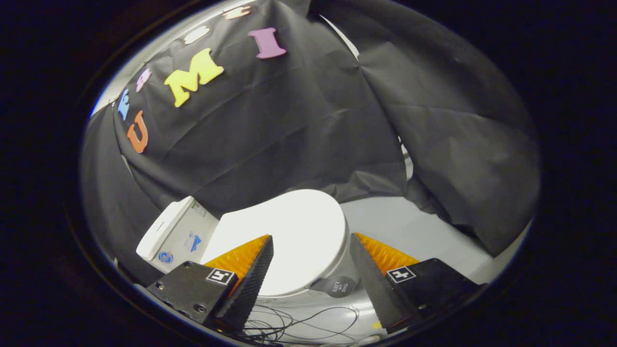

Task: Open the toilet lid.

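A white toilet stands just ahead of my fingers, its lid [289,231] lying flat and closed over the bowl [344,262]. The cistern [176,233] is at the lid's far left end, bearing small blue stickers. My gripper [311,241] is open, hovering above the lid's near rim. The left finger [253,274] overlaps the lid's near-left part; the right finger [371,274] sits off the lid's right side. Nothing is between the fingers. A round dark tag [337,286] hangs at the bowl's front, between the fingers.
Black cloth [299,125] forms the booth wall behind and to the right of the toilet. A pale floor [409,226] spreads right of the bowl. Thin dark cables [299,320] lie on the floor below the bowl, near my fingers' bases.
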